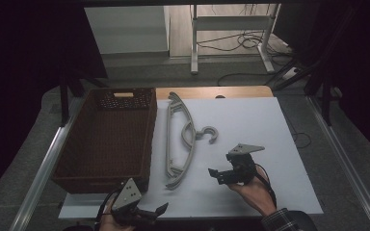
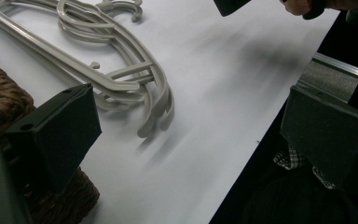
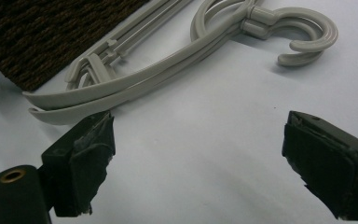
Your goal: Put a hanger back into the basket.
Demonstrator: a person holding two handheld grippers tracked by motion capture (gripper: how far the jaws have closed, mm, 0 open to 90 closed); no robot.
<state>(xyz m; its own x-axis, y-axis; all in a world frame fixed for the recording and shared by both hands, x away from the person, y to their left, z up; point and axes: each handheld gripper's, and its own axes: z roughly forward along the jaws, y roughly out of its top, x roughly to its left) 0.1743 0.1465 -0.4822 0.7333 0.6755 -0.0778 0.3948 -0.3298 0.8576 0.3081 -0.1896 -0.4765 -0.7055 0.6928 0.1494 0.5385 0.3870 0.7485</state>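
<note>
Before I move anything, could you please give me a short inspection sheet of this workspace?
Surface: white table top, bare around the items.
Job's things: grey hangers stacked flat beside the brown wicker basket; basket looks empty.
Clutter: nothing seen.
Grippers: left gripper at the near edge, jaws apart, holding nothing; right gripper right of the hangers, jaws apart, holding nothing.
Cables: floor cables beyond the table.
Surroundings: metal stand behind, dark sides.
</note>
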